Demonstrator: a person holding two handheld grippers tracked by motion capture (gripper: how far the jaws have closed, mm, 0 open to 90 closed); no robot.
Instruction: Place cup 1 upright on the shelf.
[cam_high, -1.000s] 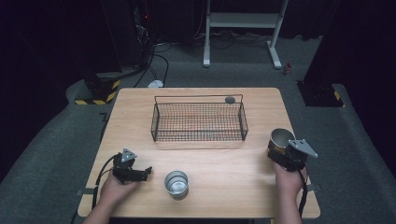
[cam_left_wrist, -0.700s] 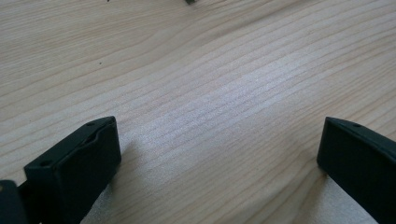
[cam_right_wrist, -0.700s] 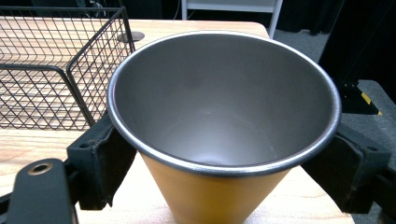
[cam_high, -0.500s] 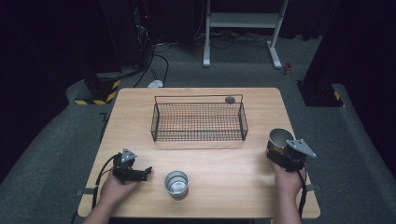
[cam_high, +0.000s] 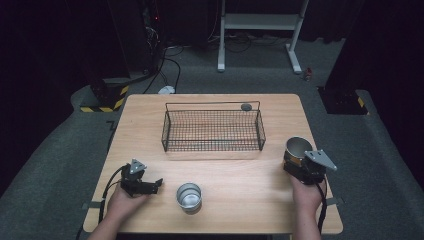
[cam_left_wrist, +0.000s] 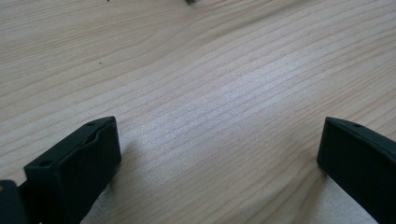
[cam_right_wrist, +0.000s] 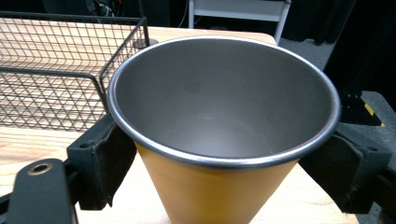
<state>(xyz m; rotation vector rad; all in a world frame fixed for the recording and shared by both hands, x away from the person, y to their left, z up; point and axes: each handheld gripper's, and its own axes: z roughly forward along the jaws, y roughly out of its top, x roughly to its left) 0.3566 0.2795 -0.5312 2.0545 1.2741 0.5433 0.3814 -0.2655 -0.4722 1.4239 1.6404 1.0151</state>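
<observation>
An orange cup with a steel inside (cam_right_wrist: 224, 140) sits between the jaws of my right gripper (cam_right_wrist: 229, 163), which is shut on its sides; the same cup (cam_high: 297, 148) stands at the table's right side, tilted slightly. A silver metal cup (cam_high: 189, 196) stands upright near the front middle. My left gripper (cam_high: 150, 186) rests low at the front left, pointing toward the silver cup, jaws open over bare wood (cam_left_wrist: 210, 116). A black wire basket (cam_high: 212, 131) lies empty in the table's middle.
A small grey round object (cam_high: 246, 106) lies behind the basket's back rim. The wooden table (cam_high: 240, 170) has edges close to both hands. Dark floor, cables and a white stand (cam_high: 260, 30) lie beyond the far edge.
My right gripper and the orange cup have shifted very slightly. The left gripper, silver cup and basket hold still.
</observation>
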